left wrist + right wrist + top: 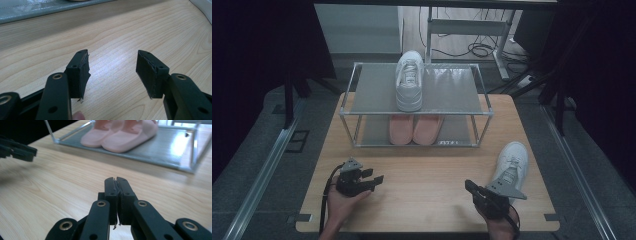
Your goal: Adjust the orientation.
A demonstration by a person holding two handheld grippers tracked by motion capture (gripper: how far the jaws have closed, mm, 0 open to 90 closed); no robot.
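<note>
A white sneaker [409, 80] stands on the top shelf of a small metal shoe rack [415, 115]. A pair of pink slippers [415, 128] rests on the lower shelf, also seen in the right gripper view [120, 133]. A second white sneaker [511, 164] lies on the wooden table [422, 170] at the right. My left gripper [376, 179] is open over bare wood at the front left, its jaws apart [112, 67]. My right gripper [469, 185] is shut with nothing between its jaws [116, 180], just left of the loose sneaker.
The table's front edge is close to both hands. Metal rails run along the floor on both sides. Cables and a desk frame [467, 30] lie on the floor behind the rack. The left gripper's jaw tips [22, 151] appear at the left of the right gripper view.
</note>
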